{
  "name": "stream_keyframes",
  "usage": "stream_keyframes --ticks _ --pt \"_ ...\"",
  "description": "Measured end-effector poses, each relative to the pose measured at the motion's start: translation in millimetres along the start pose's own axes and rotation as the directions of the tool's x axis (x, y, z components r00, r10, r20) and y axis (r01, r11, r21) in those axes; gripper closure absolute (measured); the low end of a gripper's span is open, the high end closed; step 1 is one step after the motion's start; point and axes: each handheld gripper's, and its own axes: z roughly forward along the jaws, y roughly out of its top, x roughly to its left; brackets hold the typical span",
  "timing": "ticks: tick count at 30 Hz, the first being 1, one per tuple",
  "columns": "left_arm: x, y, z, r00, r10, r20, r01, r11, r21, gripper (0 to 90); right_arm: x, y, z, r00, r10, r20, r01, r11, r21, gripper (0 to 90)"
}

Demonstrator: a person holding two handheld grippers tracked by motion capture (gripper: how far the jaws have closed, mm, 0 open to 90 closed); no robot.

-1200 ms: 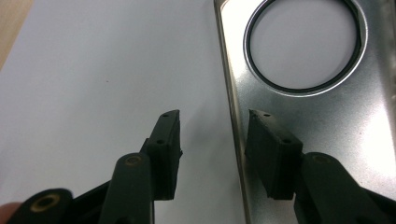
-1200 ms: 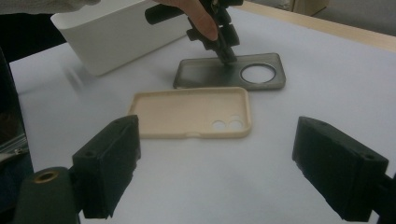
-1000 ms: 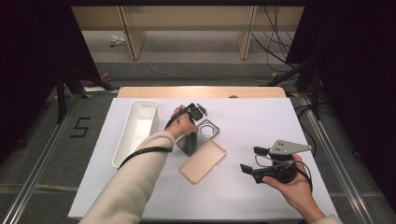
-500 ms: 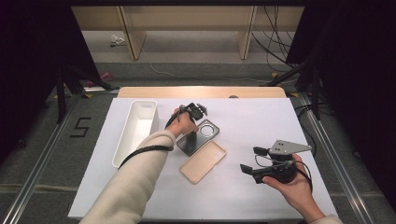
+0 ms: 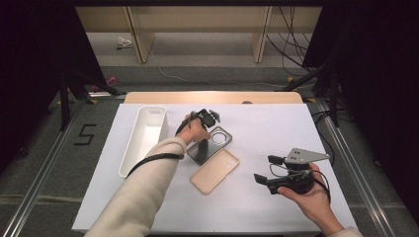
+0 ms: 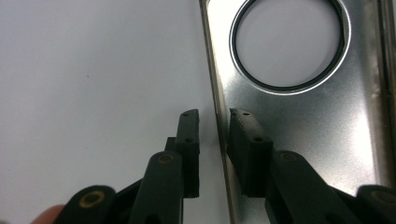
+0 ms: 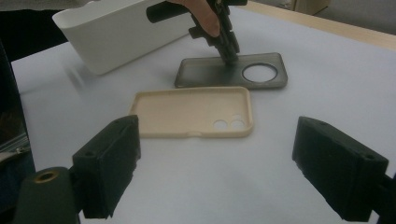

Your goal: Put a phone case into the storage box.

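On the white bench [image 5: 257, 207], the grey phone case [image 6: 299, 135] lies flat beside the beige phone case [image 5: 215, 171], near the white tray [image 5: 144, 139]. The left tool [image 6: 212, 126] straddles one long edge of the grey case; its jaws have just been closing, yet a narrow gap remains around the edge. The right tool [image 7: 215, 172] rests well apart from both cases, jaws spread wide and empty.

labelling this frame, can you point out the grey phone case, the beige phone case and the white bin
grey phone case [image 7: 210, 70], right gripper view, flat back beside the round cutout
beige phone case [image 5: 215, 171], high view, middle of its inside
white bin [image 5: 132, 154], high view, long left wall
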Motion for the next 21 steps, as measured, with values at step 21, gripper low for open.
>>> stream_keyframes --ticks 21 --pt "-2.3 1.7 1.1 0.9993 -0.036 0.011 0.036 0.9993 0.006 83.6 0.1 0.0 0.1 1.0000 0.001 -0.002 -0.001 1.000 -0.001 16.0"
